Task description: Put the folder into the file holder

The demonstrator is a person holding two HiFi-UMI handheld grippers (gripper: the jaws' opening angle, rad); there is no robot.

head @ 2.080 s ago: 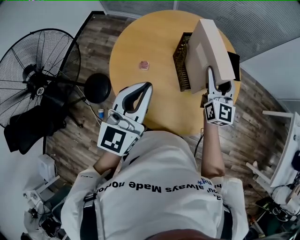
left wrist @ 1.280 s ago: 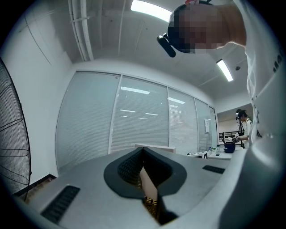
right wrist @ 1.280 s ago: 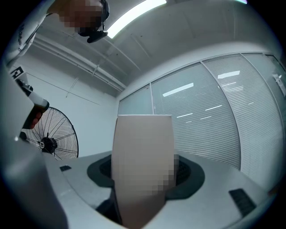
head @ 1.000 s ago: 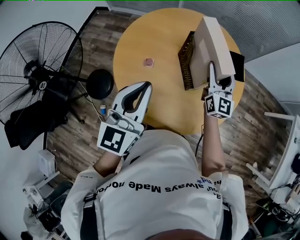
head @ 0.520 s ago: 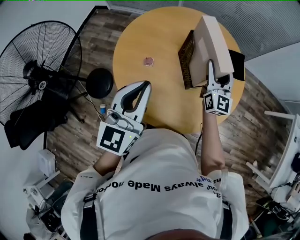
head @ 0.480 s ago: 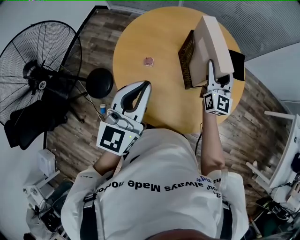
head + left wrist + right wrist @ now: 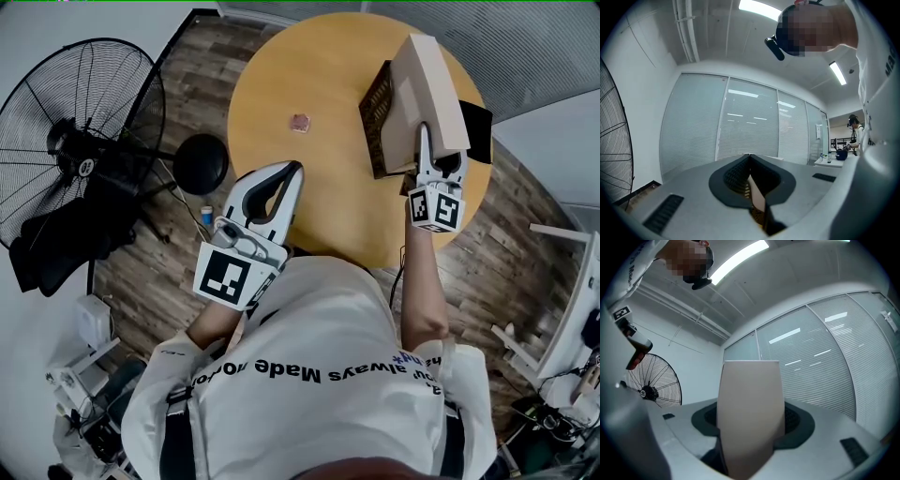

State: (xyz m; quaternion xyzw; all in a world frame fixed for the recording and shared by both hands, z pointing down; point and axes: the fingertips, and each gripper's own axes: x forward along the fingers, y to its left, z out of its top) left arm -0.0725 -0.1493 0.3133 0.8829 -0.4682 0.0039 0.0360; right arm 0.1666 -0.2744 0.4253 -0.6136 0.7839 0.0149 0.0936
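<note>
A beige folder [image 7: 429, 89] stands on edge over the dark mesh file holder [image 7: 376, 105] at the right side of the round wooden table [image 7: 309, 56]. My right gripper [image 7: 439, 156] is shut on the folder's near end. In the right gripper view the folder [image 7: 750, 408] fills the gap between the jaws of the right gripper [image 7: 750, 430] and hides the holder. My left gripper [image 7: 296, 171] hovers at the table's near edge, left of the holder, shut and empty. The left gripper [image 7: 750, 157] shows its jaw tips meeting in its own view.
A small pink object [image 7: 300, 122] lies on the table left of the holder. A black flat item [image 7: 477, 129] sits behind the folder at the table's right edge. A standing fan [image 7: 80, 141] and a black round stool [image 7: 201, 164] are on the floor at left.
Both grippers stay about where they were, and the folder remains over the holder in the right gripper. Only the head view has shifted slightly.
</note>
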